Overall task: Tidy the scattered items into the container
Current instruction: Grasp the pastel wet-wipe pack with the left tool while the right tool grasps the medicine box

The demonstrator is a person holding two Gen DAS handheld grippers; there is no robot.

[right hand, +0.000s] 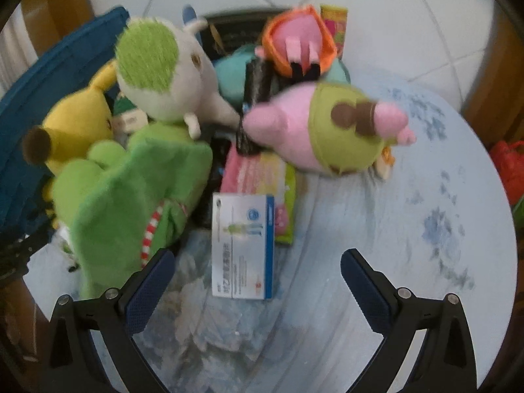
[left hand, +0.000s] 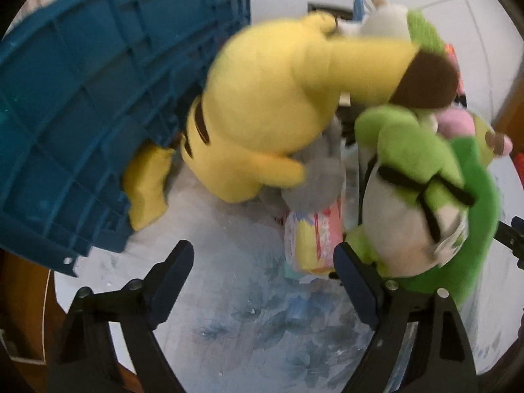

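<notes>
A blue plastic crate (left hand: 82, 104) lies tipped on the round table at the left; its edge shows as the blue crate (right hand: 19, 124) in the right wrist view. A yellow plush (left hand: 262, 111) leans against it, with a green plush (left hand: 422, 203) to its right. My left gripper (left hand: 262, 281) is open above the tabletop, its right finger touching the green plush. The right wrist view shows the green plush (right hand: 131, 196), a white-and-green plush (right hand: 163, 68), a pink plush (right hand: 327, 131) and a white and blue box (right hand: 242, 245). My right gripper (right hand: 257, 281) is open just before the box.
Pastel packets (left hand: 311, 245) lie between the plush toys. A pink packet (right hand: 255, 173), a teal plush (right hand: 235, 75) and an orange and pink toy (right hand: 301, 39) crowd the pile. The flower-patterned tablecloth (right hand: 425, 229) is bare at right. A red bag (right hand: 507, 163) sits off the table.
</notes>
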